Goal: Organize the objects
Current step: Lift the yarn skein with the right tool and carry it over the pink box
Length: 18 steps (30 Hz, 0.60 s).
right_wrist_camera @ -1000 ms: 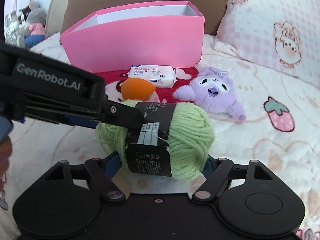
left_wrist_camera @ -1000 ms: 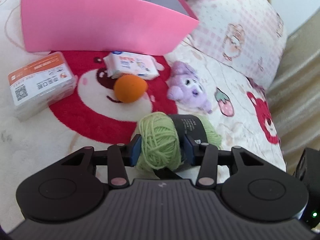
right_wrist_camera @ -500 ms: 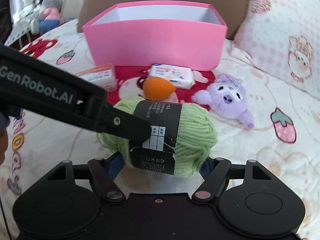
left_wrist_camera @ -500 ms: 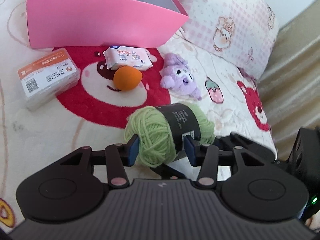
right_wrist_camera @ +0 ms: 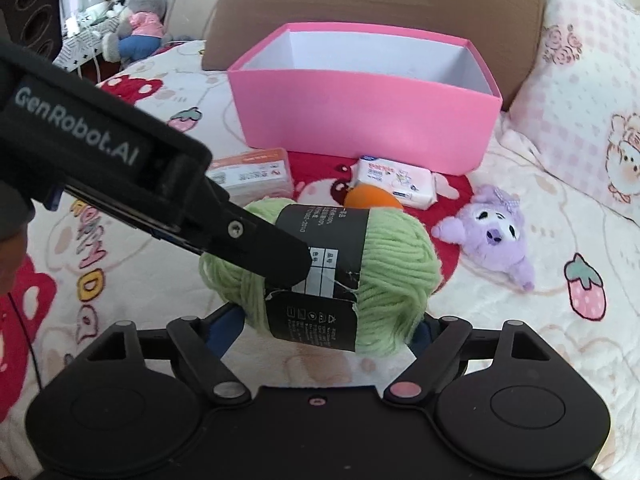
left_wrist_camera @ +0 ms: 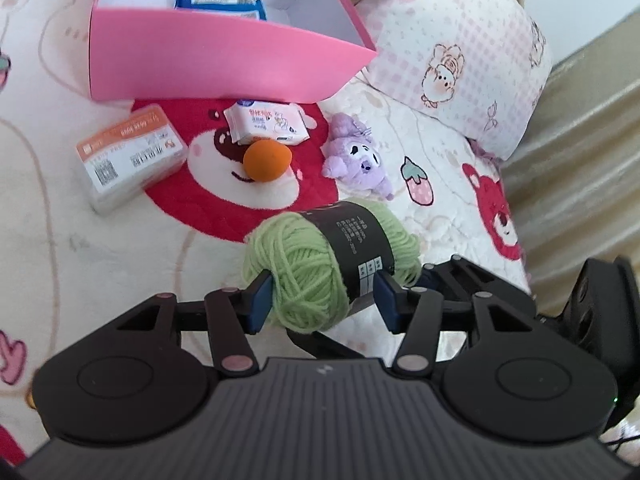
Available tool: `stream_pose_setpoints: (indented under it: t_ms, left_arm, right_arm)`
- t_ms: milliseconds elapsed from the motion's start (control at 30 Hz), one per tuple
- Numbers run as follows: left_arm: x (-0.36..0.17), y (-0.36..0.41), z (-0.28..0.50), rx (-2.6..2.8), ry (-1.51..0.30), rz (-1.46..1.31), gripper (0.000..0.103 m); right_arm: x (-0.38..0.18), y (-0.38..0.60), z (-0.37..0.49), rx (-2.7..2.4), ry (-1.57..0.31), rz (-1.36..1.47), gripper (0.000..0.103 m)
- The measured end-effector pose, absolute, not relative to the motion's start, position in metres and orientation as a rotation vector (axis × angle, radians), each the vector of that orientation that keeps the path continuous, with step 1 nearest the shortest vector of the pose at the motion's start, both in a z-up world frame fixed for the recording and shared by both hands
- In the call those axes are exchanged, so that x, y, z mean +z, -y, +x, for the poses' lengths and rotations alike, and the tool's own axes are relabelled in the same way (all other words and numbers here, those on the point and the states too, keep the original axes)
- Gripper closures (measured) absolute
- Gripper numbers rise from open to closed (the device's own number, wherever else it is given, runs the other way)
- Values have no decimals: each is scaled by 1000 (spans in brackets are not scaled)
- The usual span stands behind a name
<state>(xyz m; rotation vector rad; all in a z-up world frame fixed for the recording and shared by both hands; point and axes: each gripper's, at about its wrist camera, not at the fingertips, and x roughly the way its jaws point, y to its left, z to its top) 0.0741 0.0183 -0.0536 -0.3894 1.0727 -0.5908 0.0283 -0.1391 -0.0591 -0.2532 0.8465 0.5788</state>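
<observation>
A green yarn ball (left_wrist_camera: 320, 264) with a black label is held in the air between both grippers. My left gripper (left_wrist_camera: 322, 300) is shut on its left end. My right gripper (right_wrist_camera: 328, 332) is shut on its ends from below; the yarn (right_wrist_camera: 384, 268) fills its view, with the left gripper's finger (right_wrist_camera: 256, 248) across it. The pink box (left_wrist_camera: 216, 56) stands beyond, open-topped, with a blue packet (left_wrist_camera: 220, 4) inside. It also shows in the right wrist view (right_wrist_camera: 360, 128).
On the bedspread lie an orange ball (left_wrist_camera: 267, 160), a white wipes pack (left_wrist_camera: 266, 122), an orange-white card box (left_wrist_camera: 132, 156) and a purple plush (left_wrist_camera: 356, 156). A pink pillow (left_wrist_camera: 460, 52) lies at the right, a brown cushion (right_wrist_camera: 360, 8) behind the box.
Both grippers have risen with the yarn ball, lifting it off the bedspread. The box's inside now shows in the left wrist view.
</observation>
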Motion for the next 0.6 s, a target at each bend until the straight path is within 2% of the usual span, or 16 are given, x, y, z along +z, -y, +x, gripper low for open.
stream_pose_setpoints:
  t_ms: [600]
  left_arm:
    - [-11,-33,63,-567,-1036,-404,49]
  right_arm:
    - [-18,127,15,580,-781,-243,11]
